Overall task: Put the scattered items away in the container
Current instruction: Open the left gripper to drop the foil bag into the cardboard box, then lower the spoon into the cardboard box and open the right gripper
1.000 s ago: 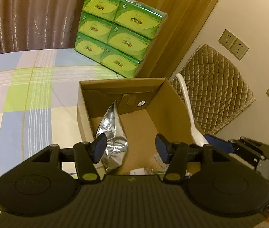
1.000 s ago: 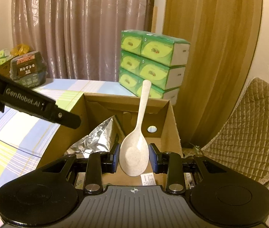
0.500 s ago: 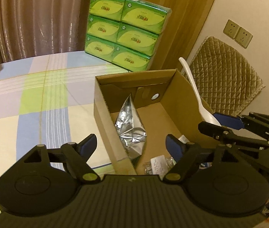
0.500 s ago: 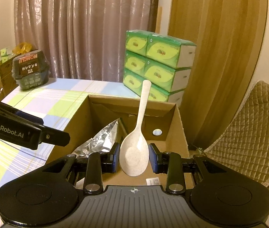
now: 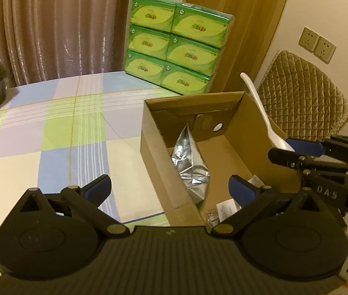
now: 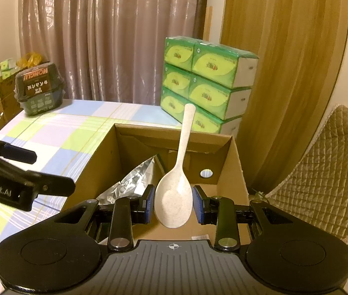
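Observation:
An open cardboard box [image 5: 159, 145] stands on the checked tablecloth; it also shows in the right wrist view [image 6: 95, 157]. Inside it a silver foil pouch [image 5: 188, 157] leans on the left wall, and small clear packets [image 5: 223, 211] lie on the floor. My right gripper [image 6: 173, 204] is shut on the bowl of a white speckled spoon [image 6: 174, 196], handle pointing up and away, above the box's near edge. The spoon [image 5: 262, 115] also shows in the left wrist view over the right wall. My left gripper [image 5: 170, 188] is open and empty, straddling the box's near left corner.
A stack of green tissue packs [image 5: 174, 49] stands behind the box at the table's far edge. A dark noodle-bowl package [image 6: 38, 88] sits far left. A quilted chair back [image 5: 301, 95] is on the right. The checked tablecloth [image 5: 51, 127] lies left of the box.
My left gripper has pulled back and to the left out of the box and opened wider. My right gripper has stayed over the box, still holding the spoon.

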Tool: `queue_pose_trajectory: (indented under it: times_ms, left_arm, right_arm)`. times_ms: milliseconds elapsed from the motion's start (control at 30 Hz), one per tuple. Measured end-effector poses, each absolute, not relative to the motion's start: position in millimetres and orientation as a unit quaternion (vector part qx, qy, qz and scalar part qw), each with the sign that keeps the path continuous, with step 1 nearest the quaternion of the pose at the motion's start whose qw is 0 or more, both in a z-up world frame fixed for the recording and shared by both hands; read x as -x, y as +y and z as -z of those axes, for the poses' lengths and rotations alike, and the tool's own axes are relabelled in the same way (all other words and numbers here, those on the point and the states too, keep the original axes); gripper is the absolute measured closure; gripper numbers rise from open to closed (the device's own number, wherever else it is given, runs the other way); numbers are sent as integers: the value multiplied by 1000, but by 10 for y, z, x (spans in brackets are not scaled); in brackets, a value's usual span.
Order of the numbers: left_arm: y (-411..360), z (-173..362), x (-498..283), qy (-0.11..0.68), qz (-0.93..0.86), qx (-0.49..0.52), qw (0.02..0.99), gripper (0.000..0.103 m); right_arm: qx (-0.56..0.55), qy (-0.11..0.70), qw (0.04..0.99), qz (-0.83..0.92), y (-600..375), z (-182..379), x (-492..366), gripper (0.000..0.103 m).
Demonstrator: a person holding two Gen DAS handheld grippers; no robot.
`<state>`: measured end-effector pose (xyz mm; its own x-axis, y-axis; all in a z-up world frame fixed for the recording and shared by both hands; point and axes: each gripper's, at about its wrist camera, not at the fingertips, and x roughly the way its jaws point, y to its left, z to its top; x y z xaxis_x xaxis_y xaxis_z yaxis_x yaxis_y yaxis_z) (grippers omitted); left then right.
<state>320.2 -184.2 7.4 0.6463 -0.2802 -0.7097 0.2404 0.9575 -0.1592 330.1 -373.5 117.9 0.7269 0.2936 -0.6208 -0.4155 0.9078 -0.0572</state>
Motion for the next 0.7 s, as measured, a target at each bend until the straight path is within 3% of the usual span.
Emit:
queue_pose_trajectory:
  times_ms: [467,533,567,700]
  left_arm:
    - [-1717,-20,-3164,391,142,29,909,3]
    - [-1700,-8,-3154,391,142,30,909,3]
    - [-1693,-3,-3149,391,142,29,909,3]
    - [-1673,16,-3129,389,141,33,910,3]
  right_arm:
    - [68,306,930,-193,-3722,-1126,-3527,73]
    - [60,308,931,-188,-3770,-1129,-3575,53]
    - [52,309,932,-183,-3804,-1133,-3579,34]
    - [36,307,936,-169,-3938,-1147,-3545,33]
